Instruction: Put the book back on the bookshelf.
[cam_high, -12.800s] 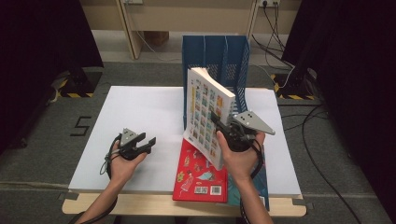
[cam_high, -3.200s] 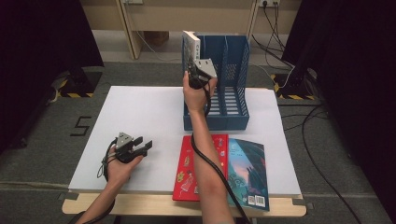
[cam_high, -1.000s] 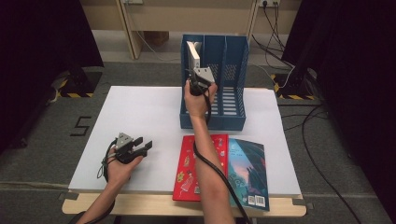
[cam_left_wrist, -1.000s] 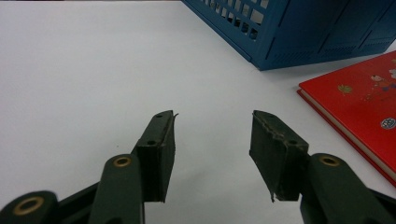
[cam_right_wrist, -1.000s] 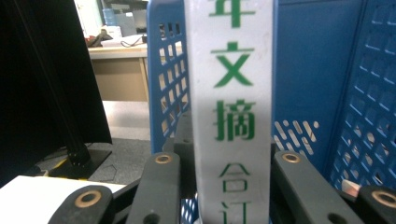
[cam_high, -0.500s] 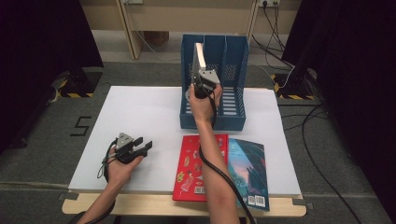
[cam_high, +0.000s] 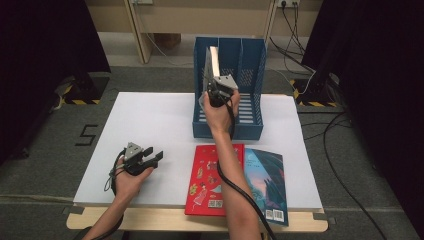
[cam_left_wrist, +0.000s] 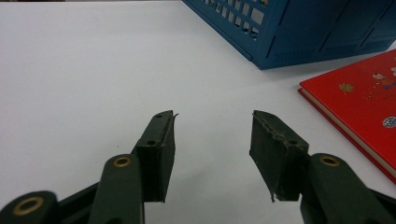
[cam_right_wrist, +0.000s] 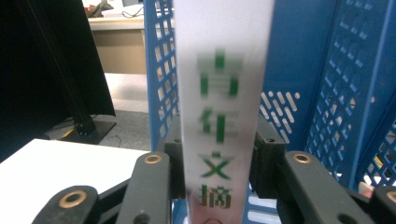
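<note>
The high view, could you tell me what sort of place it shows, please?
Probably a lab or studio set up for recording: a white table on grey carpet, black curtains at both sides, cables trailing across the floor to wall sockets, and hazard-striped stand feet.

Both grippers, left (cam_high: 152, 156) and right (cam_high: 218, 86), are black with ribbed pads (cam_left_wrist: 157, 156), brass rivets, grey top plates and black cables; forearms seemingly sleeveless.

The right gripper (cam_high: 216, 86) has carried the white book (cam_high: 212, 62) off the table into the blue rack (cam_high: 250, 131); its jaws have just been opening around it.
</note>
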